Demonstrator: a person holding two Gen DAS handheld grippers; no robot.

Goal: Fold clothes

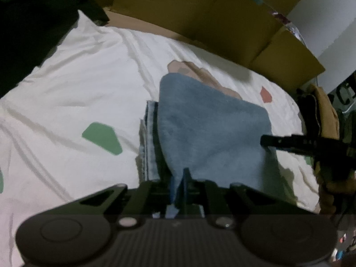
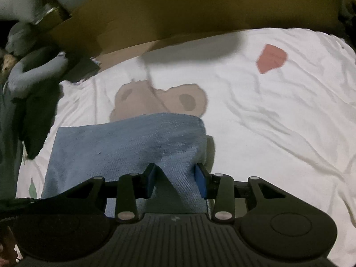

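The left gripper (image 1: 178,182) is pinching the near edge of a blue denim garment (image 1: 211,129), with its two fingers pressed tight on the cloth at the bottom middle of the left wrist view. The right gripper (image 2: 176,179) has its blue pads (image 2: 200,182) spread apart, and a hump of the same blue denim garment (image 2: 124,146) sits between them; the cloth touches the right pad, but the pictures do not show a firm squeeze. It looks like a fold is being made, with the near edge lifted off the bed. To do this well, both grippers should hold the edge at the same height and keep it straight, so the cloth does not sag in the middle. The right gripper may need to close more before pulling, or the cloth could slip out. The edge should come down flat and line up with the layers under it. The garment is soft, thick and pale blue, with a woven look up close. In the left wrist view, stacked layers with a dark seam (image 1: 150,140) show along its left side, so part of it lies folded. It rests in the middle of a white bed sheet (image 1: 77,77) with a brown bear picture (image 2: 160,98), a green patch (image 1: 102,138) and a red patch (image 2: 271,57). Brown cardboard boxes (image 1: 211,15) stand along the top of the frame.
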